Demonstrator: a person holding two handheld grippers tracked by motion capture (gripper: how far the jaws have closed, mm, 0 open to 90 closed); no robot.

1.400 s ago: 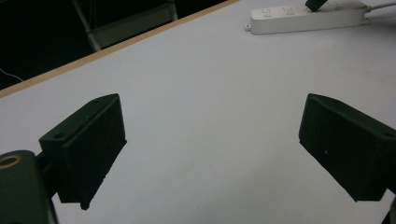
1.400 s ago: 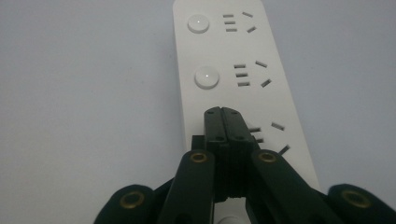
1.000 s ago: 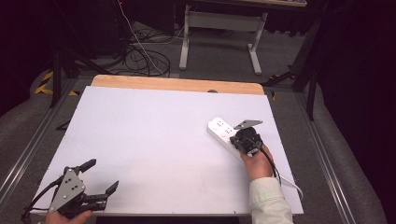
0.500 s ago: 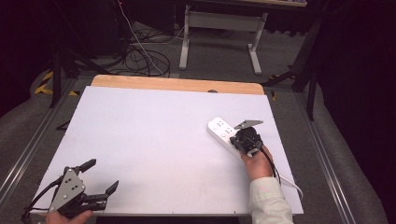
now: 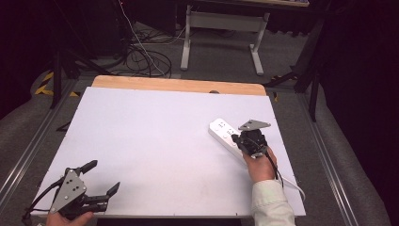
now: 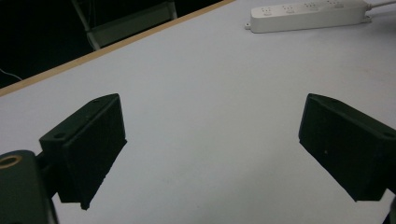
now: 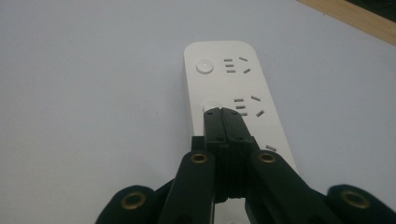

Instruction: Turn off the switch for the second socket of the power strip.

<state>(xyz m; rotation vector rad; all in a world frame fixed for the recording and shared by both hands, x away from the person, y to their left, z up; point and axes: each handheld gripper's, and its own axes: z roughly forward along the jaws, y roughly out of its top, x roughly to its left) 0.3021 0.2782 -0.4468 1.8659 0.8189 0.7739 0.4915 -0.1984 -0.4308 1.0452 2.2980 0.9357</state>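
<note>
A white power strip [image 5: 224, 135] lies slanted on the right side of the white table [image 5: 155, 141], its cable running off toward the front right. My right gripper [image 5: 236, 138] is shut with nothing in it, its joined tips resting over the strip. In the right gripper view the power strip [image 7: 233, 88] has round buttons beside its sockets, and the right gripper [image 7: 221, 112] tips touch the second button [image 7: 210, 103]. My left gripper [image 5: 101, 178] is open at the table's front left corner, far from the strip. The left gripper [image 6: 212, 140] has its jaws wide apart, and the power strip [image 6: 308, 14] lies far off.
The table's far edge is a bare wooden strip [image 5: 179, 84]. Beyond it the floor holds tangled cables [image 5: 146, 56] and a white table frame [image 5: 226, 28]. Metal rails [image 5: 28, 150] run along both sides of the table.
</note>
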